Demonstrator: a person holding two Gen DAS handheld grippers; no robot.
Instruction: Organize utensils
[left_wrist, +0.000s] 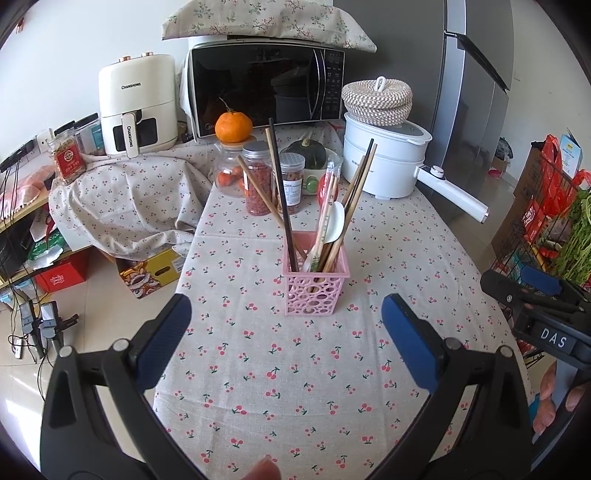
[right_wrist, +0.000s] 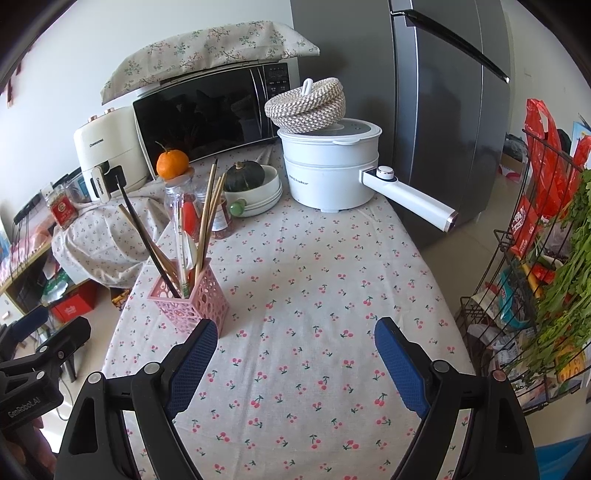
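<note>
While both grippers hang over the cherry-print tablecloth (left_wrist: 295, 387) w/ nothing between their pads, the left gripper (left_wrist: 286, 332) and right gripper (right_wrist: 295, 354) each stand spread wide, released. The pink holder (left_wrist: 316, 284) sits upright on the cloth, at 12 o'clock from the left gripper and near it; in the right wrist view it's at 10 o'clock, just beyond the left pad. Only the left wrist view shows the red-filled jars (left_wrist: 258, 177) fully, floor clutter at 9 o'clock, and fingers at the bottom edge; only the right wrist view shows the whole pot handle (right_wrist: 410, 201) sticking out toward 4 o'clock past the table edge, plus most of the wire rack w/ greens (right_wrist: 535, 295) at 3 o'clock. Chopsticks (left_wrist: 354, 206) stand near vertical in the holder, tips down, long axes fanning: the black stick (left_wrist: 282, 199) leans to 11 o'clock, the wooden ones to 1 o'clock, one pale stick to 10 o'clock. A white spoon (left_wrist: 334, 225) rests among them, bowl up. The cloth btwn holder and grippers is bare; open space also runs right of the holder up to the white pot (right_wrist: 328, 173). The table's left edge drops off close beside the holder; the rack sits close by the right edge.
</note>
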